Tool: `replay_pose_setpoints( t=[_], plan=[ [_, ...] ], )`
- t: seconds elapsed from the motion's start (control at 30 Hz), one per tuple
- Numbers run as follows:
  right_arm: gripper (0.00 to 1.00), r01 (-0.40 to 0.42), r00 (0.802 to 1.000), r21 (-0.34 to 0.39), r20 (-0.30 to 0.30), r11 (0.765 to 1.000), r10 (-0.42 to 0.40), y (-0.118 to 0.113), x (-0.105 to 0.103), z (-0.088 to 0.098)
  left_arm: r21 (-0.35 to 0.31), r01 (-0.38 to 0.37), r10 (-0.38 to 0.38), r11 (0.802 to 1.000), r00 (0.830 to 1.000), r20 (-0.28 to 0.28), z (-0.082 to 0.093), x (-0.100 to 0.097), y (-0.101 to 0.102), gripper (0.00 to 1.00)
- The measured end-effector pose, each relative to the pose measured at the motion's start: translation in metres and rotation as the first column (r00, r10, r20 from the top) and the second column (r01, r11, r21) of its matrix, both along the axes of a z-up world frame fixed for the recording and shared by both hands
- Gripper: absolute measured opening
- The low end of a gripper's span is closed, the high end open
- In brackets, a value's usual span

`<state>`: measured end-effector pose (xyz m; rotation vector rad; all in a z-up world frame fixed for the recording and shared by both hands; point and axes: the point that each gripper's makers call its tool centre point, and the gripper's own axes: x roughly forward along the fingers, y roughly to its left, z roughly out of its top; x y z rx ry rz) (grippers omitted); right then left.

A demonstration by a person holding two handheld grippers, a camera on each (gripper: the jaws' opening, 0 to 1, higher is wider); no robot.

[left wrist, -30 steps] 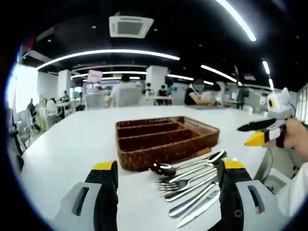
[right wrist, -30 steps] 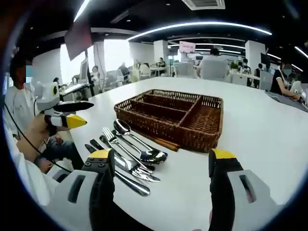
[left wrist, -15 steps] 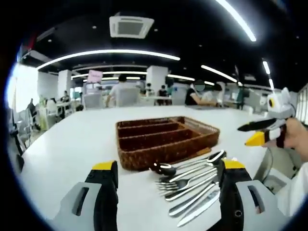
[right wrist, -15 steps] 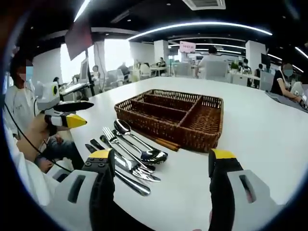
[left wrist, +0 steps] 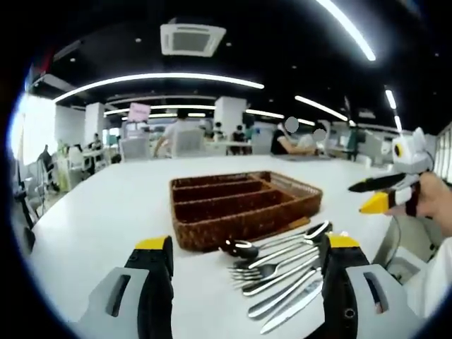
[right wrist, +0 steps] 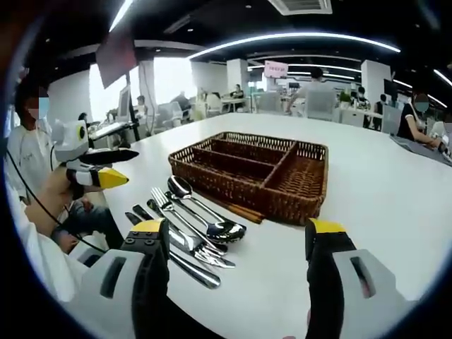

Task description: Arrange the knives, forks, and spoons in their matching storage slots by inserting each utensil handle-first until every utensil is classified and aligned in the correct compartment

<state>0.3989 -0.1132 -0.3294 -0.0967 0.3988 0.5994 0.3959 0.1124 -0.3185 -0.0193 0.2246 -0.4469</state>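
Observation:
A brown wicker tray (left wrist: pixel 212 227) with several long compartments sits on the white table (left wrist: pixel 99 212), nothing showing inside it. To its right lie metal spoons (left wrist: pixel 286 239), forks (left wrist: pixel 272 268) and knives (left wrist: pixel 289 300) side by side. My left gripper (left wrist: pixel 248 244) is open above the table's near edge, nothing between its jaws. In the right gripper view the tray (right wrist: pixel 282 201) is ahead, with a spoon (right wrist: pixel 212 220), a fork (right wrist: pixel 166 203) and a knife (right wrist: pixel 185 269) to its left. My right gripper (right wrist: pixel 237 226) is open and holds nothing.
A thin brown wooden piece (right wrist: pixel 239 210) lies against the tray's wall beside the cutlery. The other gripper, held in a hand, hovers off the table's side (left wrist: pixel 385 194), (right wrist: pixel 99 169). People sit at desks (left wrist: pixel 183 141) behind the table.

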Motion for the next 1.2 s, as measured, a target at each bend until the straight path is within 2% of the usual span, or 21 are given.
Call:
replay_pose_setpoints(
  t=[0.33, 0.53, 0.83, 1.2],
  plan=[
    [0.81, -0.003, 1.000, 0.000, 0.002, 1.000, 0.003, 0.001, 0.001, 0.001, 0.000, 0.002, -0.002, 1.000, 1.000, 0.000, 0.000, -0.001, -0.003, 0.87],
    [0.81, -0.003, 1.000, -0.001, 0.004, 1.000, 0.003, 0.001, 0.001, 0.002, 0.001, 0.003, -0.003, 1.000, 1.000, 0.000, -0.001, -0.008, -0.020, 0.87],
    [0.80, -0.012, 1.000, -0.007, 0.003, 1.000, 0.012, 0.002, 0.002, 0.002, -0.006, 0.003, -0.003, 1.000, 1.000, -0.004, -0.003, -0.012, -0.026, 0.86],
    [0.79, -0.025, 1.000, -0.016, 0.006, 1.000, 0.025, 0.005, 0.004, 0.003, -0.014, 0.007, -0.007, 1.000, 1.000, -0.005, -0.006, -0.010, -0.019, 0.86]
  ],
)
